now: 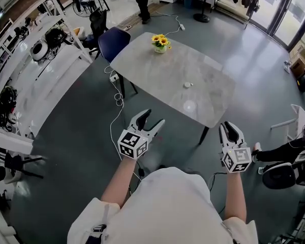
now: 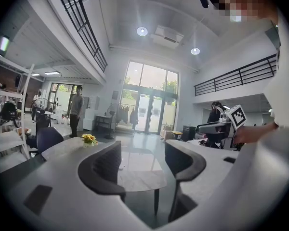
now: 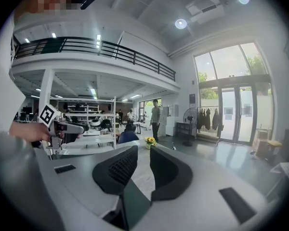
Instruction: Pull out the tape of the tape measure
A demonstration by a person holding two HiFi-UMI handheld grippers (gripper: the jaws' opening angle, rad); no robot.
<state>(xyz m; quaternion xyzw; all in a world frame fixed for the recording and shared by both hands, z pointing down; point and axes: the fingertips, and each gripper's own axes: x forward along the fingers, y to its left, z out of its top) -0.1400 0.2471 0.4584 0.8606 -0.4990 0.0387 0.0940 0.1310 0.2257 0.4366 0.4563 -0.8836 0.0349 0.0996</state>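
Fingers [image 2: 106, 167] of left gripper [image 1: 153, 117] spread wide, nothing between. Right gripper [image 1: 230, 128] fingers [image 3: 168, 170] a narrow gap apart, also empty. Both forearms reach forward, short of bench [image 1: 152, 70]. Tape measure [image 1: 187, 85] lies mid-bench, well apart from both.

Person at work: the left forearm [image 1: 119, 179] and right forearm [image 1: 235, 194] reach forward, bare, each hand holding a gripper nearly level. The left gripper [image 1: 153, 117] points toward 1 o'clock in the head view, its jaws spread wide and nothing between them. The right gripper [image 1: 229, 128], at its 3 o'clock, points toward 12, its jaws a narrow gap apart and likewise empty.
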